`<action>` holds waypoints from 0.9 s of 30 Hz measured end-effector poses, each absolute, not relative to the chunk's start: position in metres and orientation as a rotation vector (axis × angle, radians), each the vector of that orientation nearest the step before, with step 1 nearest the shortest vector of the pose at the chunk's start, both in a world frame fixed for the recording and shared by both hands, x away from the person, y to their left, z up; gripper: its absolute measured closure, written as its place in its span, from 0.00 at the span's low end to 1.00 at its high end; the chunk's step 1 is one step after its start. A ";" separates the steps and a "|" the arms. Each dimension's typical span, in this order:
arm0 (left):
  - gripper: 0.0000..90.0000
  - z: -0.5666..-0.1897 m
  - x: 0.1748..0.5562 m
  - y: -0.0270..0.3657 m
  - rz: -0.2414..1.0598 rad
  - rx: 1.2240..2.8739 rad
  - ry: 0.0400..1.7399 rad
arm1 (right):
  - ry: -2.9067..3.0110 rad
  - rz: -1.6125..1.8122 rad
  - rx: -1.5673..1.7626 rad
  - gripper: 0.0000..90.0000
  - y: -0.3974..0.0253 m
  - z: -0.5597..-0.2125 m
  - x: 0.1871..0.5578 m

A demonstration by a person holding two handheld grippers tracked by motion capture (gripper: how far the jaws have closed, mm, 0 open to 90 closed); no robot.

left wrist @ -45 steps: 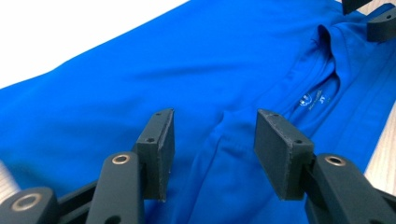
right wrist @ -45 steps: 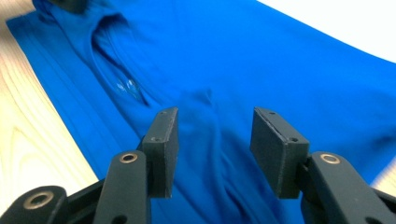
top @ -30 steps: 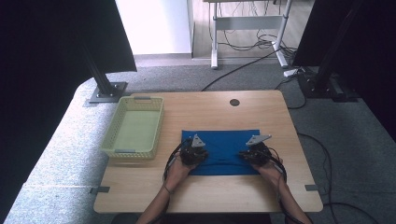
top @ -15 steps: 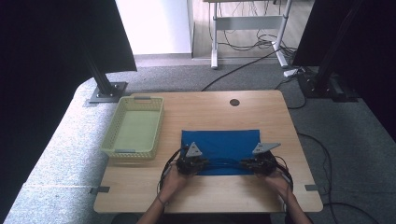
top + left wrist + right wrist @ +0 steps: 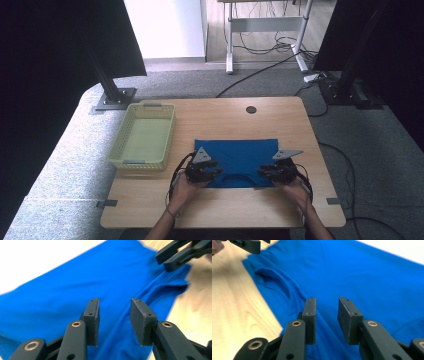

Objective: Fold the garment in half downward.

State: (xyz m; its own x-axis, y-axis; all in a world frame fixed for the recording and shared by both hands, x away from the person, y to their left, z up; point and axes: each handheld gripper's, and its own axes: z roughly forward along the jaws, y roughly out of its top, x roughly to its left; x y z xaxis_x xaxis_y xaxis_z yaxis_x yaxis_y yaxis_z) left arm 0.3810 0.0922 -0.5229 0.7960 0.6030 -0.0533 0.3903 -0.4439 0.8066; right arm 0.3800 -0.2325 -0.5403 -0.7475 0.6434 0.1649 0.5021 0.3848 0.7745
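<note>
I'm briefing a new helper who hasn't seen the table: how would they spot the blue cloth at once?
Start at the wooden table. Right of the pale yellow-green basket, toward the near edge, a flat blue cloth lies spread out, with the left claw and right claw at its near corners. It is the one blue, soft thing there.

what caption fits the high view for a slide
Both open tools, left tool and right tool, at the blue cloth's near corners.

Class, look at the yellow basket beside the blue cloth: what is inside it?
The basket holds nothing visible: its bare pale floor shows in the high view. The foot of its near wall, inside, is hidden by the rim.
</note>
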 end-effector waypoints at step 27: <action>0.35 -0.545 0.398 0.119 0.355 2.083 0.923 | 2.369 1.105 1.130 0.40 -0.243 -0.546 0.353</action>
